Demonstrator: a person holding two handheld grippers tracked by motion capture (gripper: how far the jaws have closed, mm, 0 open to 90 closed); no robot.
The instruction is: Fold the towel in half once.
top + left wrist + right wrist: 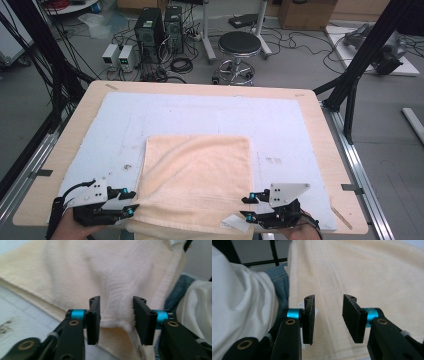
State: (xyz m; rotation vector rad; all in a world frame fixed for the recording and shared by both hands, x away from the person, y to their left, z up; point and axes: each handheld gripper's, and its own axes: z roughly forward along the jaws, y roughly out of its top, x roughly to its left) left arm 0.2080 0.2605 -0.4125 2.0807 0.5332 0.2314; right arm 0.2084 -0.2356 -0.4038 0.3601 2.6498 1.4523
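One towel [197, 180] lies on the table [320, 130], hanging over the near edge. I hold two grippers. My left gripper [131, 202] and right gripper [246, 207] sit at the towel's near corners, jaws apart, gripping nothing.

**Cream towel on pale blue mat**

A plain cream towel [197, 175], faintly ribbed in its weave, lies on a pale blue mat [200, 115] flecked with dark smudges, over a light wood table [320, 130]. Both the left gripper [131, 203] and right gripper [246, 207] are black with turquoise rings (and grey-white top plates). A small white tag [235, 222] marks the towel's edge.
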